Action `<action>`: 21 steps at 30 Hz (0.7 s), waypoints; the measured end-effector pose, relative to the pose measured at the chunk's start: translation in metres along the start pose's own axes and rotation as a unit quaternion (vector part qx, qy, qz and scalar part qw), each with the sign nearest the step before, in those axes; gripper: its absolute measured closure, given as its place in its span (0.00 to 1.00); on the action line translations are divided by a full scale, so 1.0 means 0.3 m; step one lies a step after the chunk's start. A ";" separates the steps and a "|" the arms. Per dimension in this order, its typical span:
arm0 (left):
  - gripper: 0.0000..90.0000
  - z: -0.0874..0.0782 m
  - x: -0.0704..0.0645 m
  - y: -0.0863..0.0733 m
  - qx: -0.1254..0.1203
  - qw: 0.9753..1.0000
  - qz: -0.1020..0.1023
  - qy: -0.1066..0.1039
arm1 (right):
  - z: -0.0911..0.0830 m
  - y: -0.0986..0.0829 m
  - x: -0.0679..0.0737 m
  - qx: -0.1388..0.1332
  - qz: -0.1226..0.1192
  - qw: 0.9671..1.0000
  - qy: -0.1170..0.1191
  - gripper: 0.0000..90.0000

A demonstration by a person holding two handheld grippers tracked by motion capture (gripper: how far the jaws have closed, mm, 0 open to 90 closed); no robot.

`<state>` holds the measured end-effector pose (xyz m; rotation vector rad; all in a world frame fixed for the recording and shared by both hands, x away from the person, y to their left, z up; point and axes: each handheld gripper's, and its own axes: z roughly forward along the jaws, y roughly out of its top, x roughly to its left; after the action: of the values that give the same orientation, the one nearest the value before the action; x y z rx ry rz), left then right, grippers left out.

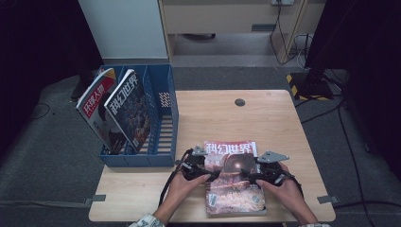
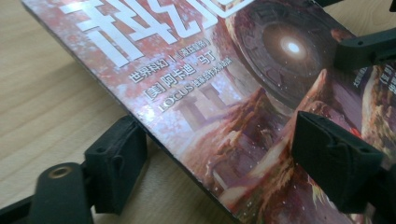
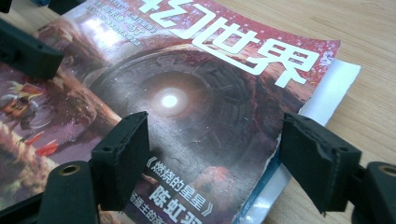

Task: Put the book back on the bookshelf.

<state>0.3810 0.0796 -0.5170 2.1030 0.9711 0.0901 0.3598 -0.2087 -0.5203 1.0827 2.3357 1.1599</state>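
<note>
A magazine [image 1: 232, 191] with a reddish cover and white Chinese title lies flat near the front of the wooden table [image 1: 269, 118]. My left gripper [image 1: 215, 174] is at its left edge, open; in the left gripper view [image 2: 224, 163] one jaw sits on the wood beside the magazine [image 2: 210, 70] and the other over the cover. My right gripper [image 1: 246, 178] is at the right side, open. In the right gripper view [image 3: 219, 158] its jaws straddle the magazine's [image 3: 196, 93] right edge, where white inner pages stick out.
A blue file rack [image 1: 163, 118] stands at the table's left edge. It holds two leaning magazines, one with a red cover [image 1: 97, 106] and one with a dark cover [image 1: 127, 109]. A round cable hole [image 1: 239, 102] sits at the far middle of the table.
</note>
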 end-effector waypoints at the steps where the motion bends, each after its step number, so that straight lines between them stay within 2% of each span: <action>1: 0.24 -0.005 0.003 0.001 -0.004 1.000 -0.001 0.003 | -0.001 0.001 0.000 0.001 -0.002 1.000 0.002 0.29; 3: 0.31 -0.022 0.012 0.005 -0.023 1.000 -0.006 0.009 | -0.001 0.003 0.002 0.001 -0.007 1.000 0.006 0.32; 5: 0.41 -0.034 0.021 0.008 -0.035 0.999 -0.010 -0.004 | 0.001 0.004 0.007 0.000 -0.009 1.000 0.012 0.33; 7: 0.47 -0.035 0.022 0.009 -0.034 0.999 -0.012 -0.012 | 0.006 0.006 0.015 0.002 -0.011 1.000 0.020 0.33; 12: 0.48 -0.032 0.013 0.012 -0.029 1.000 -0.002 -0.006 | 0.012 0.012 0.026 0.002 -0.014 1.000 0.017 0.33; 15: 0.49 -0.029 0.016 0.011 -0.027 1.000 -0.008 -0.012 | 0.012 0.014 0.029 0.002 -0.024 1.000 0.017 0.34; 17: 0.54 -0.026 0.013 0.011 -0.022 0.999 -0.008 -0.022 | 0.016 0.016 0.036 0.001 -0.027 0.999 0.019 0.34; 19: 0.56 -0.027 0.008 0.012 -0.016 1.000 -0.004 -0.018 | 0.022 0.019 0.046 -0.002 -0.036 0.999 0.020 0.34; 21: 0.58 -0.030 0.007 0.013 -0.018 1.000 -0.005 -0.024 | 0.023 0.021 0.045 0.001 -0.031 0.999 0.022 0.33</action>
<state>0.3817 0.0853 -0.5087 2.0583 0.9451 0.0525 0.3578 -0.1925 -0.5191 0.9878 2.3868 1.1714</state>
